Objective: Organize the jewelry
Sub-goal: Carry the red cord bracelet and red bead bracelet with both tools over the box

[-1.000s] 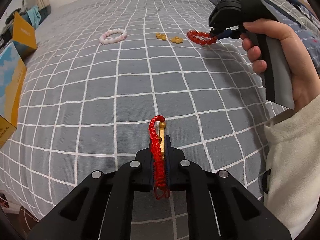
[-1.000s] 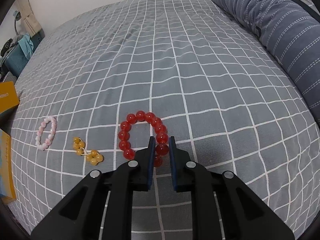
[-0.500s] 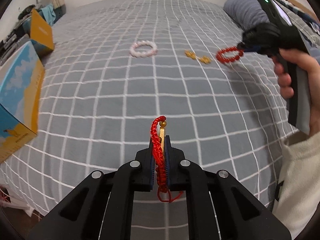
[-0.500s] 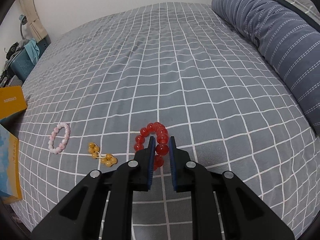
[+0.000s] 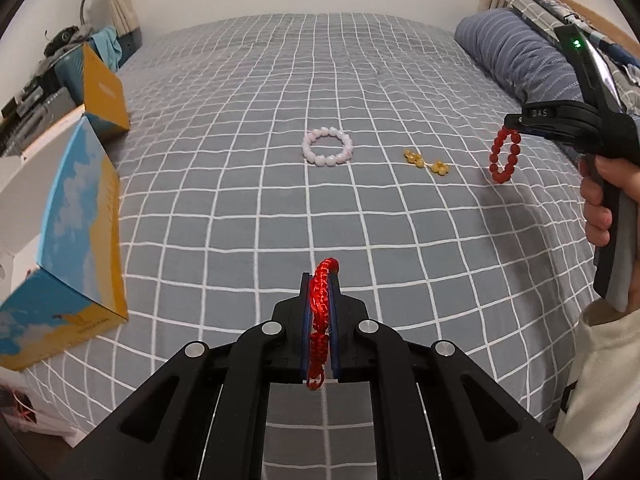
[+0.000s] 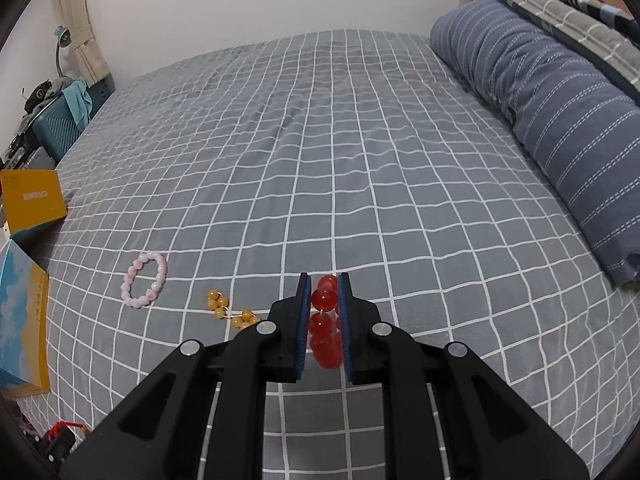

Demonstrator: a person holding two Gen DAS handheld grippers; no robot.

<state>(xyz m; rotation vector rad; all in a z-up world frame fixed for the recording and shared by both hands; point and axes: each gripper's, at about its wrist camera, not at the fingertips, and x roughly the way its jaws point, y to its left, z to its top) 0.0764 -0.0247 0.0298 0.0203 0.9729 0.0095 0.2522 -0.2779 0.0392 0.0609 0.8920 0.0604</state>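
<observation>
Both hands (image 5: 604,192) tilt downward, gripping bracelets above the bed (image 5: 280,128).

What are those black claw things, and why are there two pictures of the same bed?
They are grabbing tools. A person holds one in each hand, and each tool has a camera looking along its two fingers, so you get two views. In the left view, the left gripper pinches a red woven cord bracelet. Off to the side a hand holds the right gripper, with a red bead bracelet dangling from it. Still on the checked bed lie a pink bracelet and some yellow beads. Boxes sit at the edge.
</observation>
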